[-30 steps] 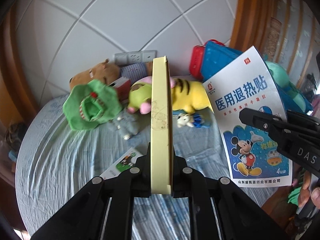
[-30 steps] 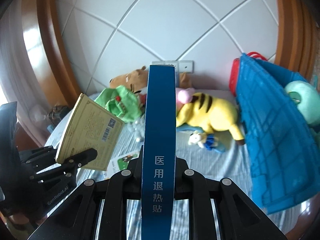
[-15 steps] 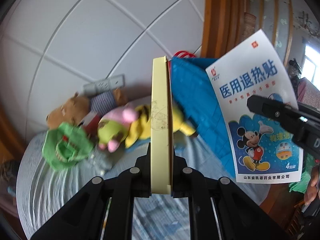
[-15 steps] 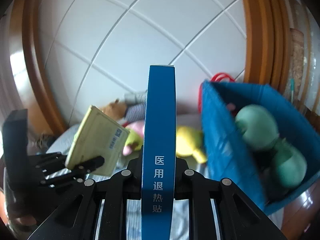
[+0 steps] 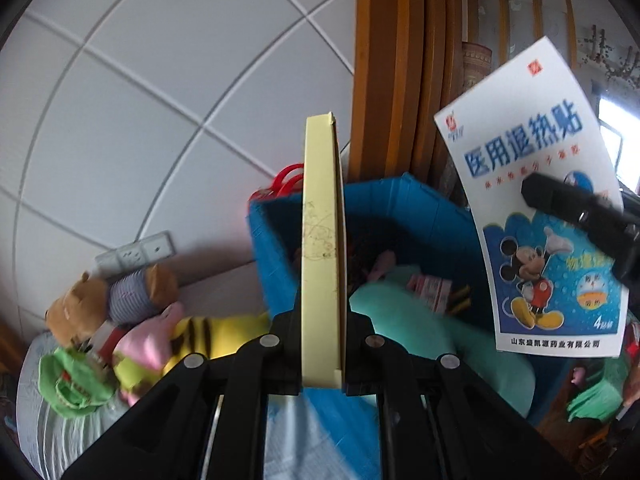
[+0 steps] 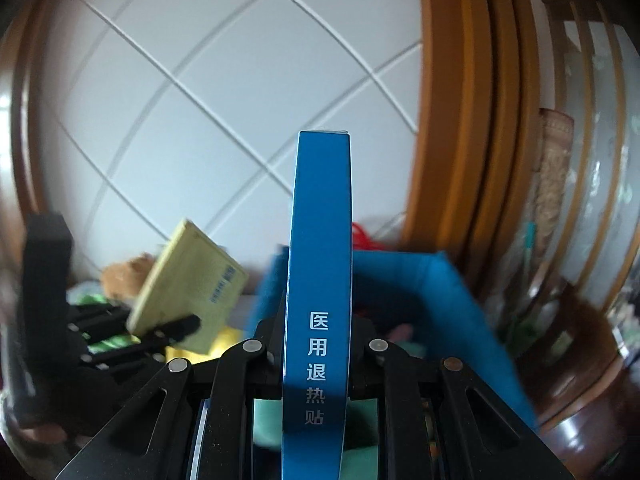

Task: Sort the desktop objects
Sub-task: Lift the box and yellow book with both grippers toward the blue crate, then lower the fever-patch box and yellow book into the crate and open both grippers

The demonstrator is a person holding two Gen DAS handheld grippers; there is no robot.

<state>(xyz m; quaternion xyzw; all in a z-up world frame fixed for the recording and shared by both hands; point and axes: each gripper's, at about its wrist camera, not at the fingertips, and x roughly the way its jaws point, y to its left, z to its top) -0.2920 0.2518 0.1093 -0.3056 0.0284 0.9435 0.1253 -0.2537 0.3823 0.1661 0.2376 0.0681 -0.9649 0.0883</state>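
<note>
- Gripping a thin pale-yellow box (image 5: 322, 248) edge-on, the left tool (image 5: 322, 360) has its jaws closed tight against both flat faces of the box, which stands upright out of it.
- The right tool (image 6: 318, 360) is likewise clamped on a blue fever-patch box (image 6: 320, 280), seen spine-on in its own view with white Chinese characters running down the spine.
- From the left wrist view, the same blue fever-patch box shows its white and blue front with a cartoon mouse, held up at the right, above the far right side of a blue storage bin (image 5: 420, 204).
- The yellow box sits in front of the bin's left wall in the left wrist view; from the right wrist view it hangs tilted at the left, just left of the bin.
- Inside the bin lie a mint-green plush (image 5: 400, 308) and a small pink carton (image 5: 430, 286); red handles (image 5: 286, 178) show behind it.
- On the striped surface (image 5: 44, 432) left of the bin lie a brown bear plush (image 5: 80, 312), a pink plush (image 5: 148, 344), a yellow striped tiger plush (image 5: 216, 332) and a green plush (image 5: 72, 384), bunched together.
- A wall socket (image 5: 136, 250) sits on the tiled wall behind them.
</note>
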